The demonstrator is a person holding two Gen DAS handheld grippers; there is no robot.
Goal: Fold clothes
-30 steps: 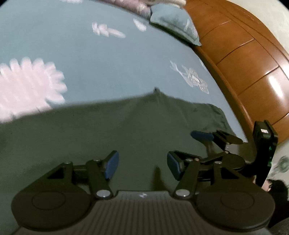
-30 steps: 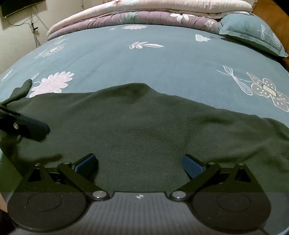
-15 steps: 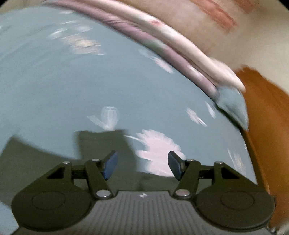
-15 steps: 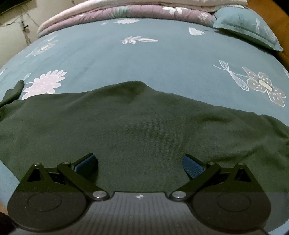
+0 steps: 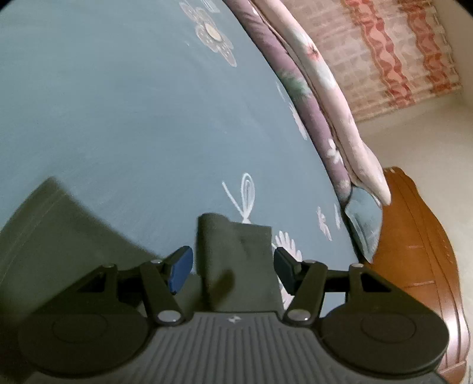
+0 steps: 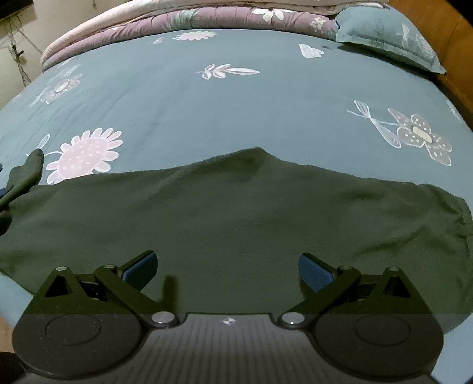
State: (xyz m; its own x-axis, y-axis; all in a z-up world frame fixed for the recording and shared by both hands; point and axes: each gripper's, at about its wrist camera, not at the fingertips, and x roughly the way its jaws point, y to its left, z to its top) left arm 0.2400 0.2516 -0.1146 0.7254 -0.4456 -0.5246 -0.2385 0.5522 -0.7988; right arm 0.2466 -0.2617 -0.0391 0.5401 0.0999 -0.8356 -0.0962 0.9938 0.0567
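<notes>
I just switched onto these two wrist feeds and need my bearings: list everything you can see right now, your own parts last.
garment: one, dark green, spread flat on the bed below the right gripper; a sleeve-like strip of it lies between the left gripper's open jaws, untouched.
bed sheet: one, teal with white and pink flower prints, under the garment.
pillow: one, teal with the same print, at the far right by the headboard.
folded quilts: purple and pink layers, along the bed's far edge.
headboard: one, brown wood, at the bed's right.
curtain: pink with red wavy stripes, behind the quilts.
left gripper: black, blue pads, open.
right gripper: black, blue pads, open above the garment.
</notes>
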